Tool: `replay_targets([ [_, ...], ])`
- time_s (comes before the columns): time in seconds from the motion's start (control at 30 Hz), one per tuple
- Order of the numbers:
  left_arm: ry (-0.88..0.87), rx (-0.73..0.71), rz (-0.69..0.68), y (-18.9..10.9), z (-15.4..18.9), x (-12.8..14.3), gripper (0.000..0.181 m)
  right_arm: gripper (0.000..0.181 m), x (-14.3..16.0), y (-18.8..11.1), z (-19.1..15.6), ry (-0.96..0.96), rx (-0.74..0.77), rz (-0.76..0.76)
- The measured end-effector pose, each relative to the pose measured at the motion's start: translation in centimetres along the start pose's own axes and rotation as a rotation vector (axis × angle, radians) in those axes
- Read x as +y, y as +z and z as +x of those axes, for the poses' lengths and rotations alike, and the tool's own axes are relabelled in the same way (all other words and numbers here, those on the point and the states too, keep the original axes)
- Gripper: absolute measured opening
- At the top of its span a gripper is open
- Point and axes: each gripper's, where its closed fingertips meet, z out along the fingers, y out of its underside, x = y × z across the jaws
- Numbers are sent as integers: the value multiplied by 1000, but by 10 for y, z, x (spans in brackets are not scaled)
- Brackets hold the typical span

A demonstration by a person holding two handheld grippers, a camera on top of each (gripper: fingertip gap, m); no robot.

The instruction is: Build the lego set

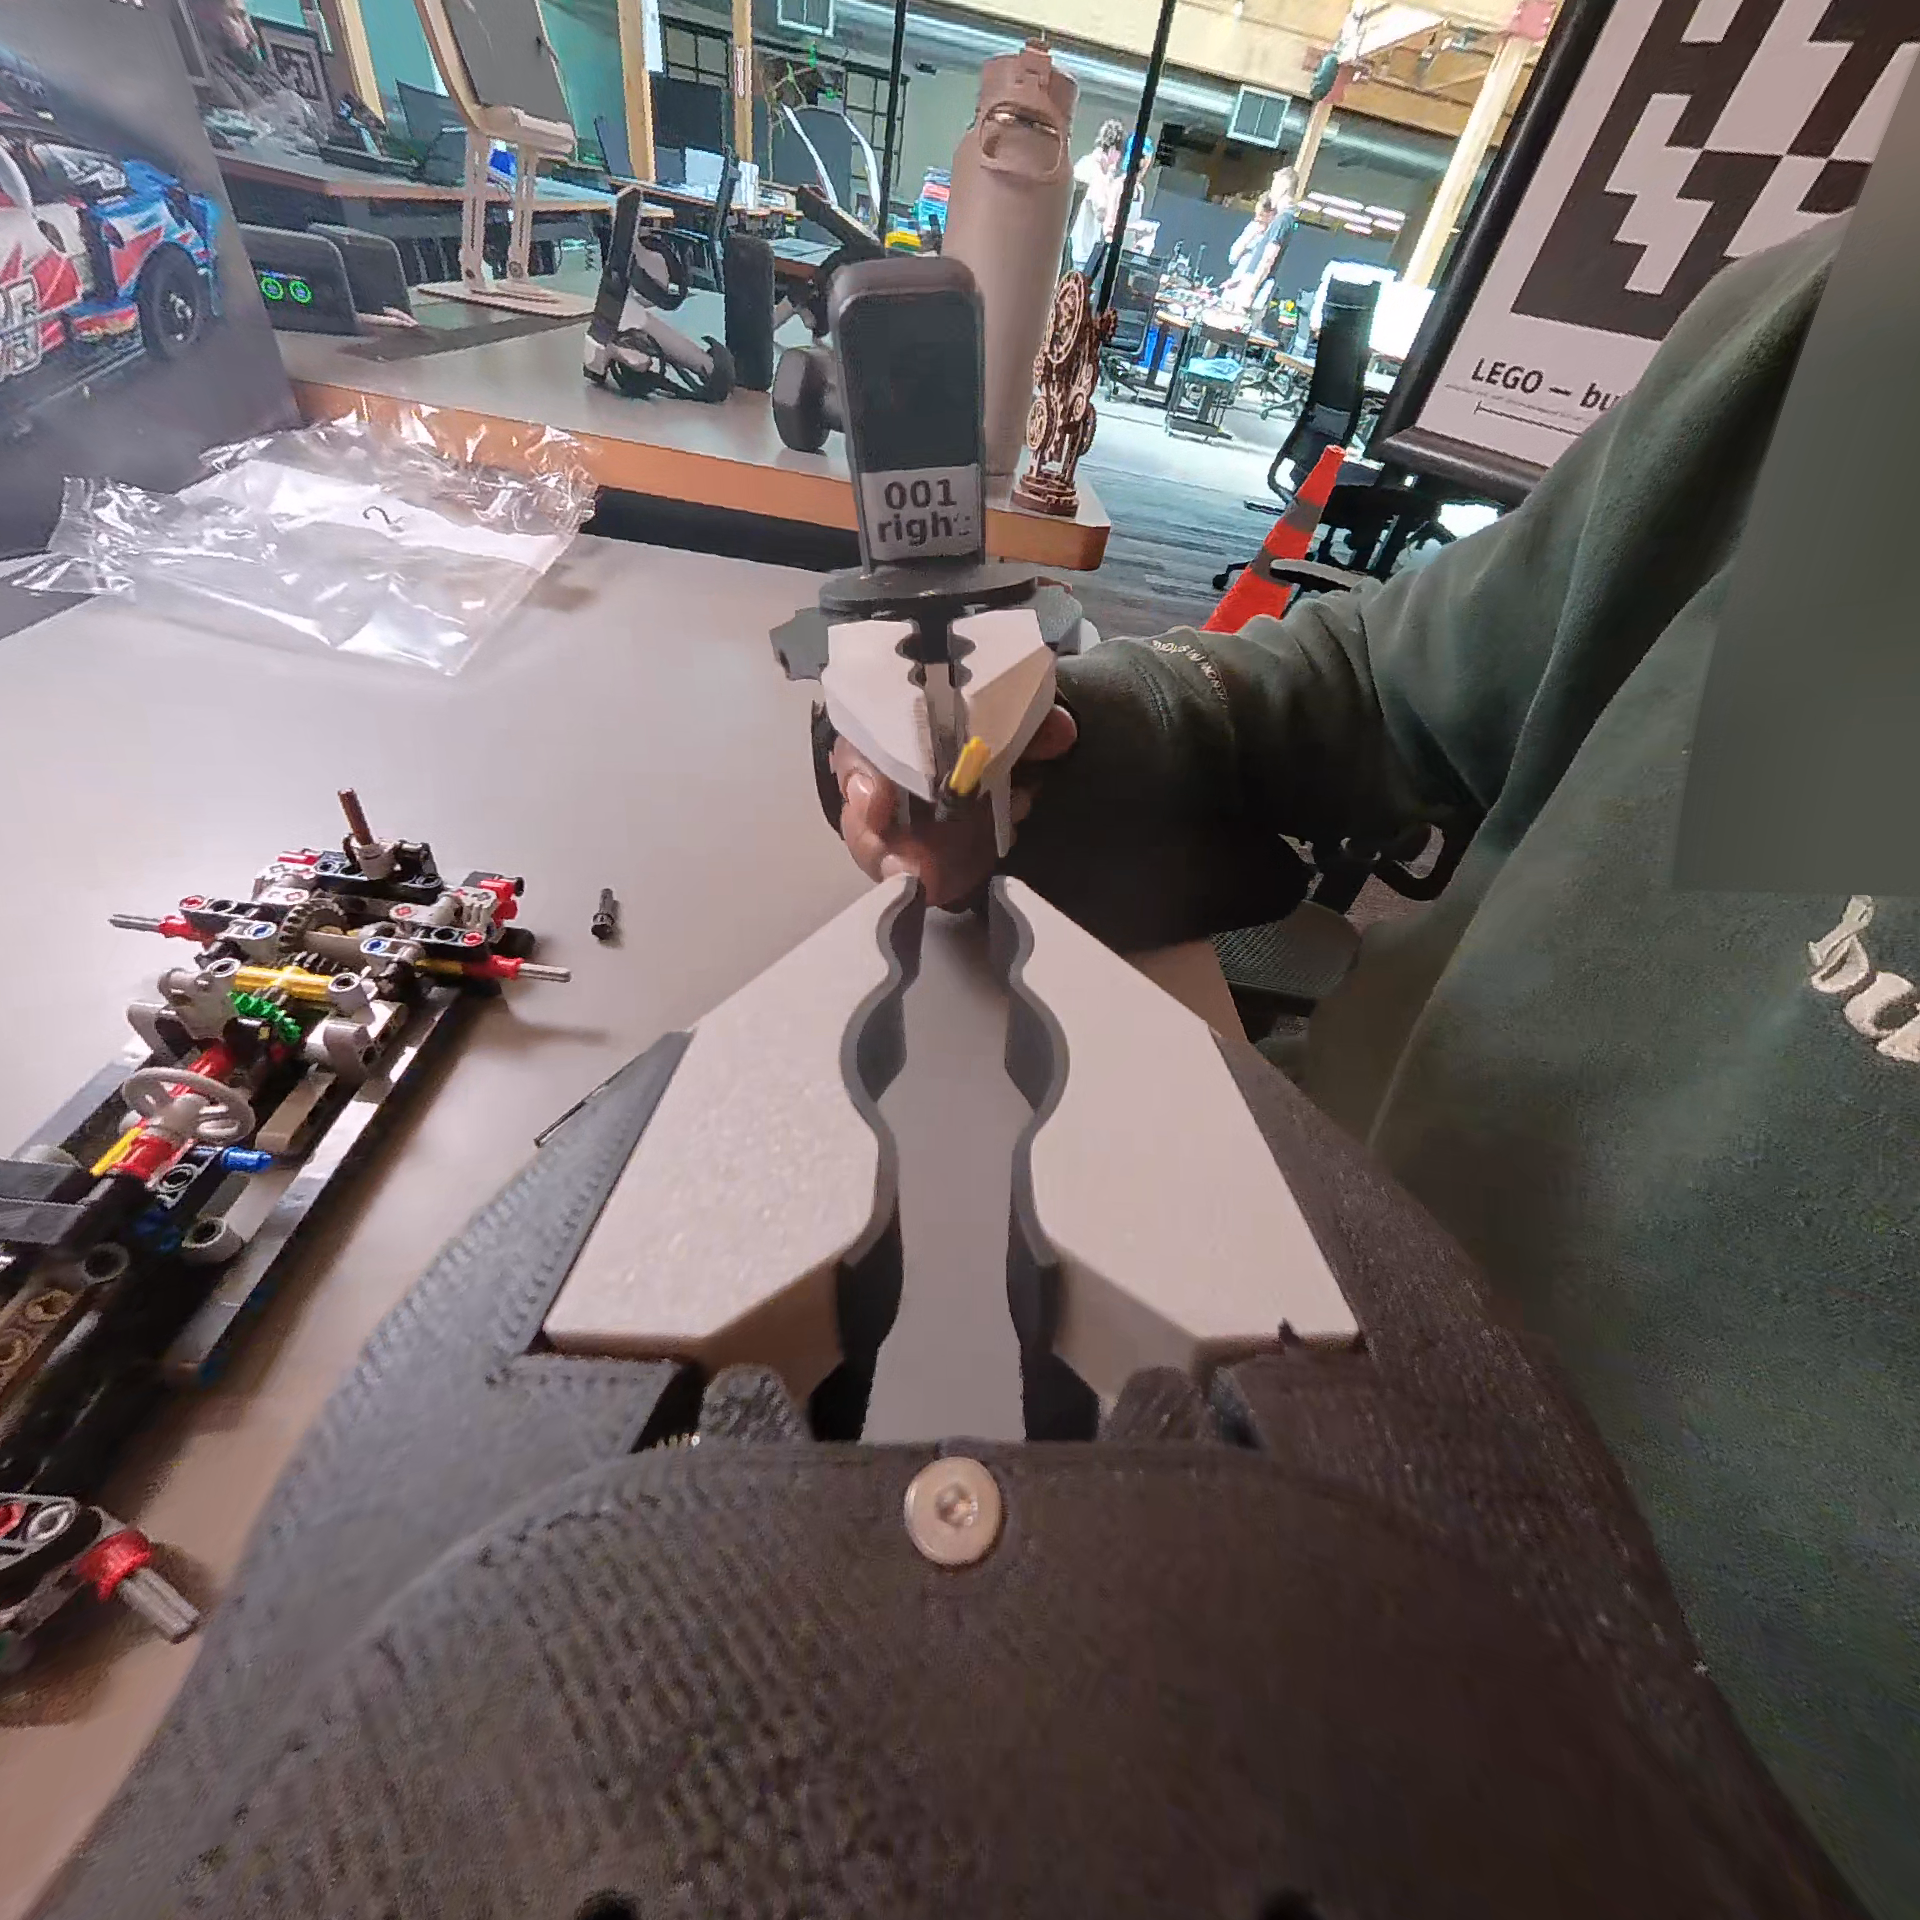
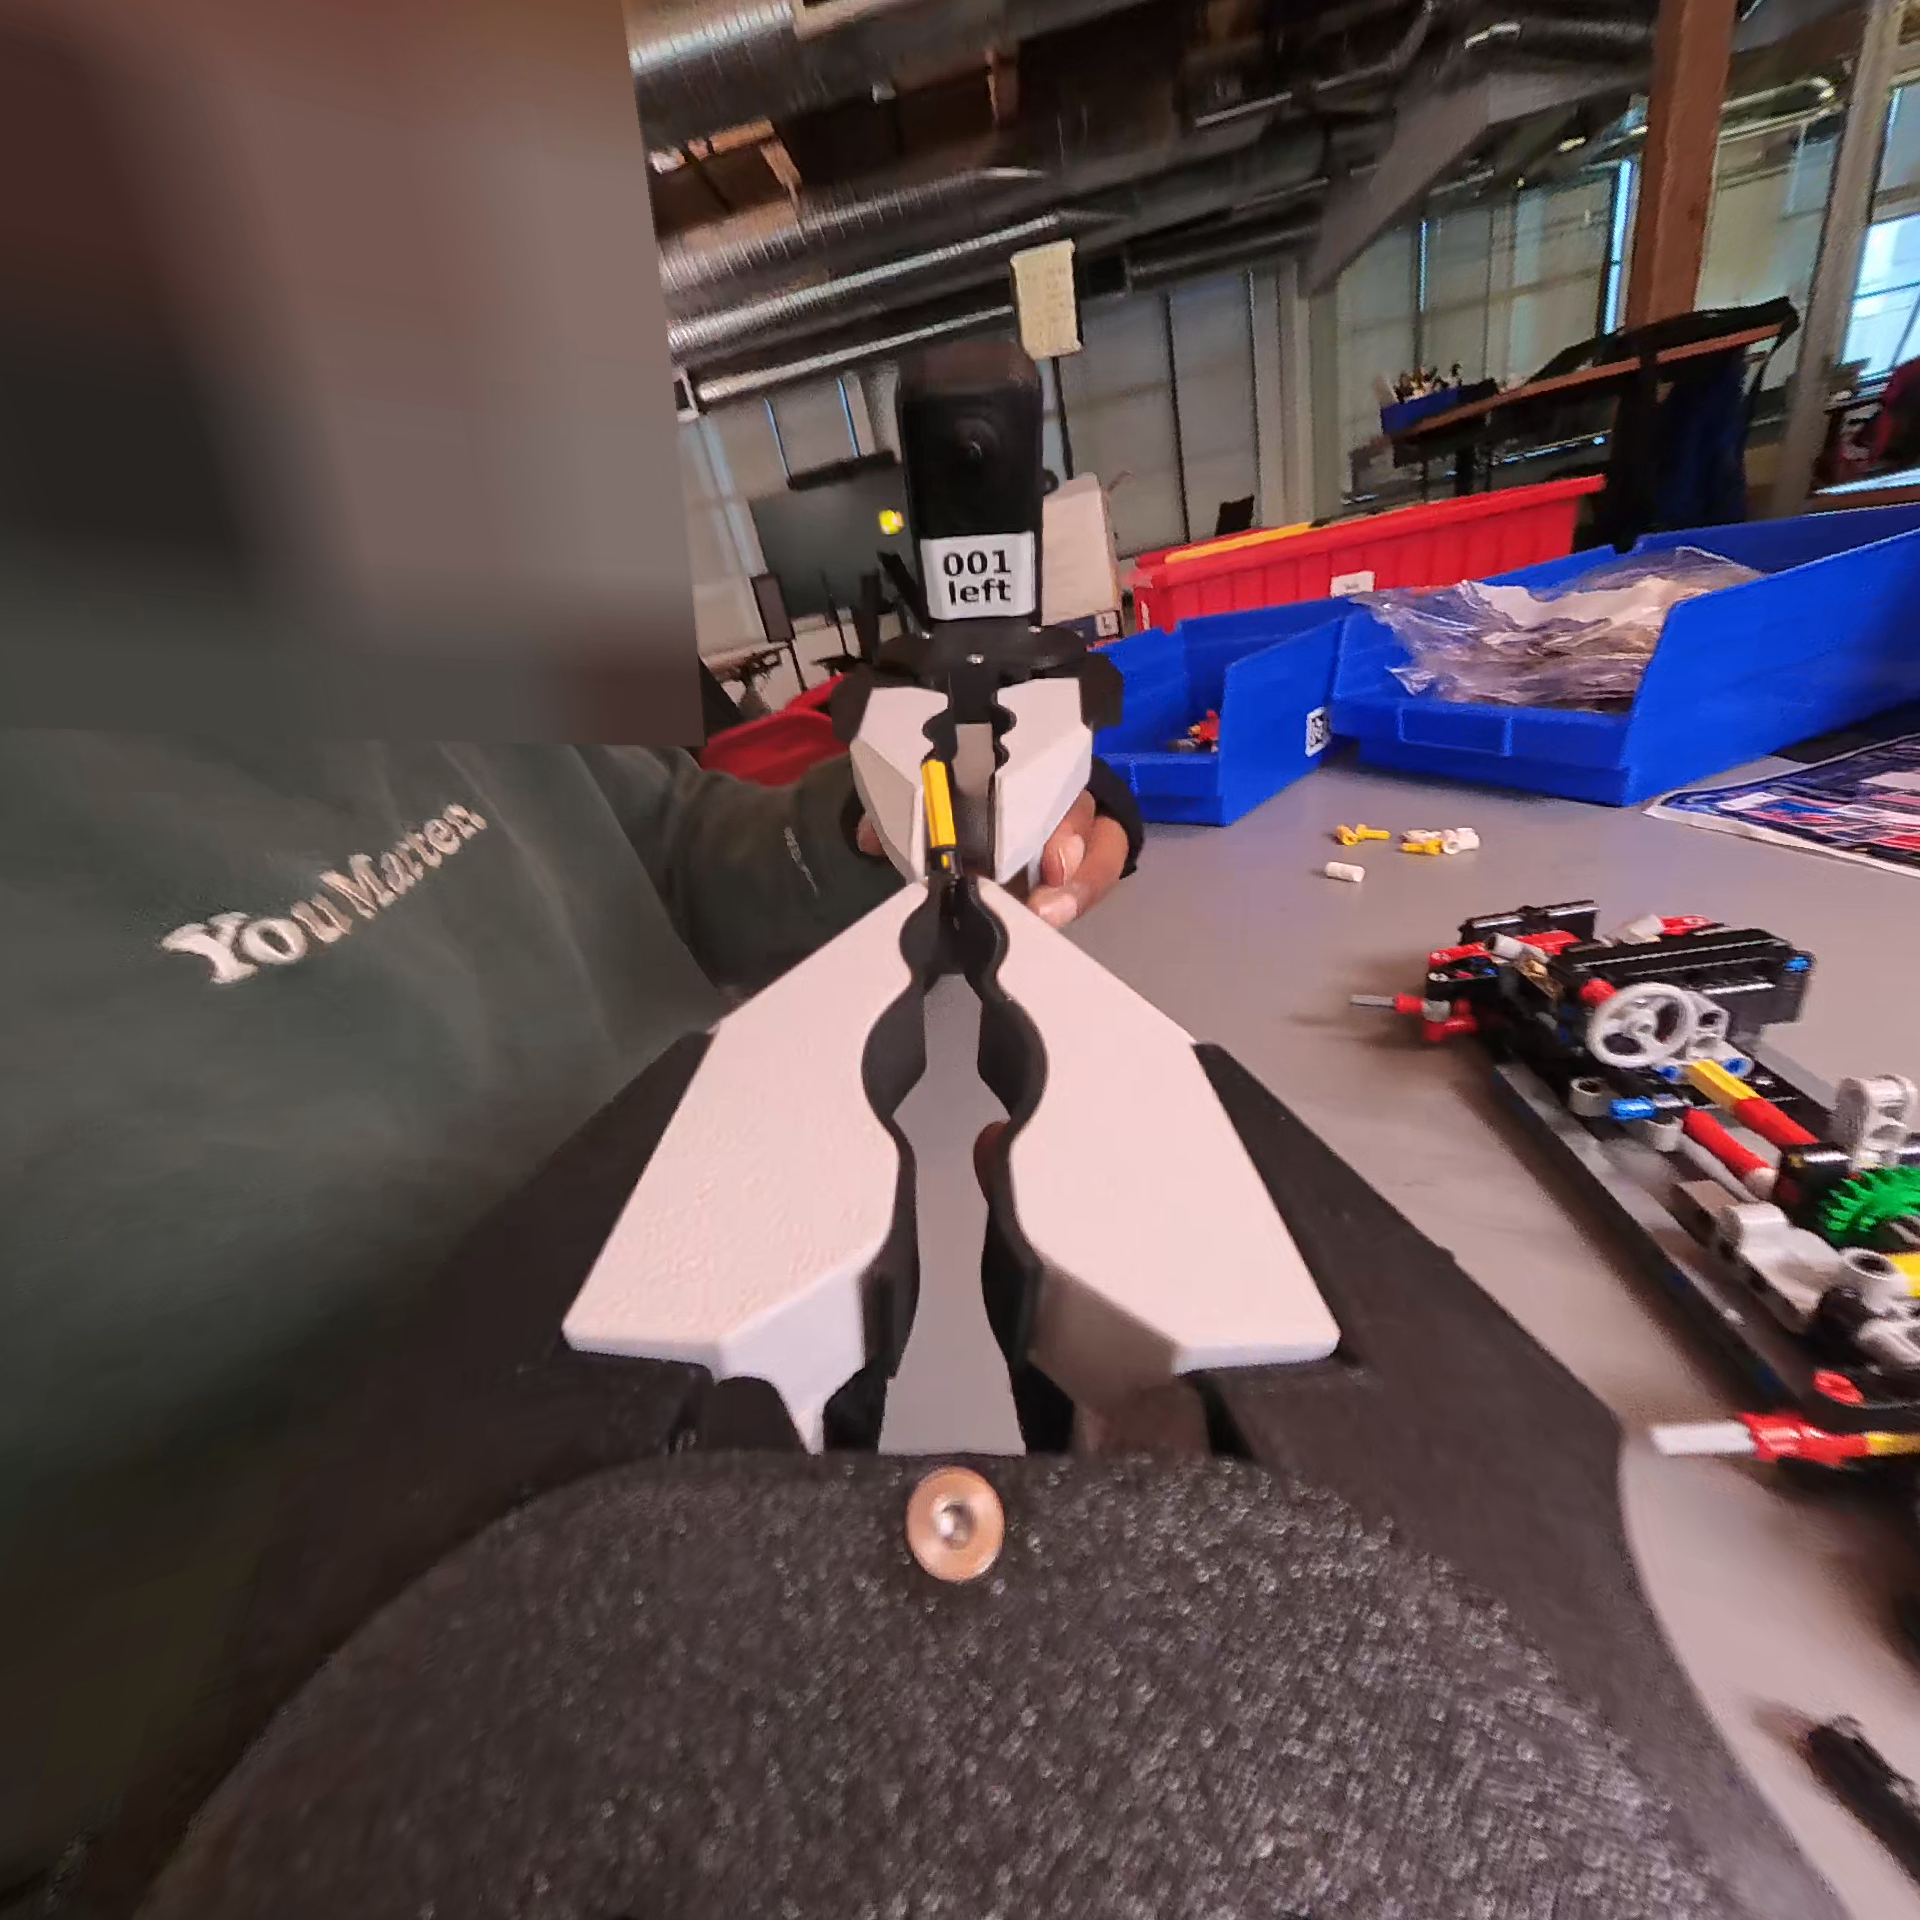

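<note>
My right gripper [image 2: 956, 909] is shut on a small yellow axle piece with a black pin end [image 2: 940, 821], held in the air above the table. It faces my left gripper [image 1: 954, 894] tip to tip. The left jaws stand a little apart with nothing between them, just below the yellow piece [image 1: 971, 764]. The right gripper also shows in the left wrist view [image 1: 956, 810], and the left gripper in the right wrist view [image 2: 966, 873]. The partly built lego car chassis [image 1: 312, 987] lies on the grey table [image 1: 675, 779], to the left gripper's left and to the right gripper's right [image 2: 1662, 1039].
A loose black pin [image 1: 606, 914] lies beside the chassis. Clear plastic bags [image 1: 312, 540] and the set's box [image 1: 94, 260] are at the far left. Small loose pieces [image 2: 1403, 840], blue bins [image 2: 1558, 727], a red bin [image 2: 1351, 561] and a printed sheet [image 2: 1818, 800] lie beyond the chassis. My left and right fingertips are right by each other.
</note>
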Motion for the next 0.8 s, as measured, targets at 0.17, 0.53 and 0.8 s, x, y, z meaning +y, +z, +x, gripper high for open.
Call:
replay_targets([
  [0.17,6,-3,15,0,1,-3,10,0,-5,-1,-2,55,-36,41],
  [0.53,15,-12,39,-1,3,-7,9,0,3,2,-1,74,-36,4],
  [0.8,10,-60,-31,5,-9,11,13,0,25,5,9,32,32,-130],
])
